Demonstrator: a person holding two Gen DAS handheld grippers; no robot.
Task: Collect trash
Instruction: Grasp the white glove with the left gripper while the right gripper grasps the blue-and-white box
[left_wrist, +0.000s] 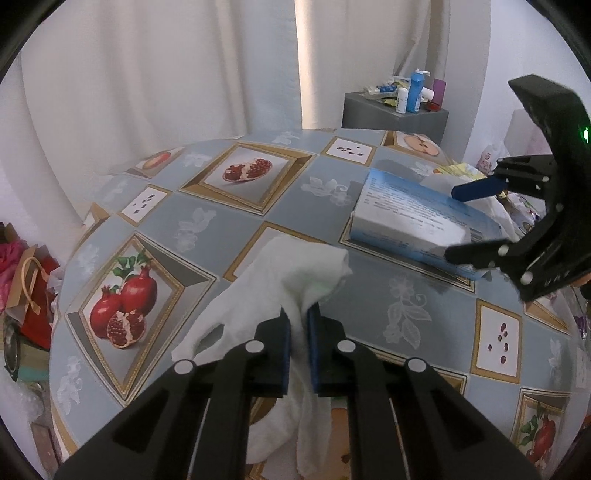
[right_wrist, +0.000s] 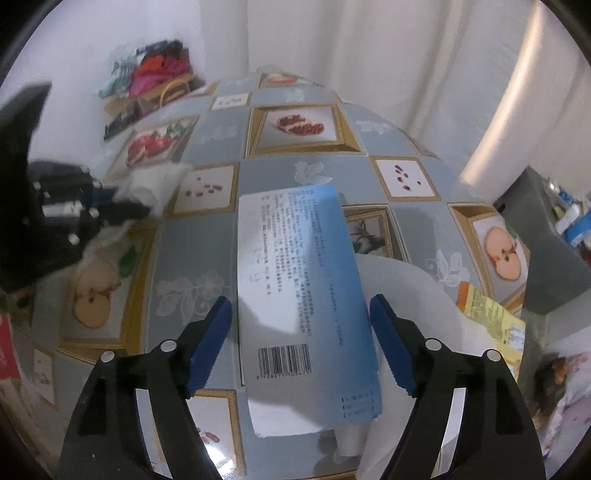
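A crumpled white tissue (left_wrist: 288, 273) lies on the fruit-patterned tablecloth (left_wrist: 369, 295), and my left gripper (left_wrist: 298, 314) is shut on its near fold. The same tissue (right_wrist: 155, 181) shows blurred at the left of the right wrist view, in the left gripper (right_wrist: 122, 203). A flat blue-and-white carton (right_wrist: 295, 266) with a barcode lies in front of my right gripper (right_wrist: 301, 306). The right jaws stand open on either side of the carton's near end, with the pads apart from its edges. In the left wrist view the carton (left_wrist: 406, 214) lies at the right under the right gripper (left_wrist: 456, 223).
A white paper sheet (right_wrist: 413, 295) and a yellow wrapper (right_wrist: 487, 317) lie right of the carton. A grey cabinet (left_wrist: 395, 114) with bottles stands behind the table. Bags and clutter (left_wrist: 29, 280) sit on the floor past the table's left edge. White curtains hang behind.
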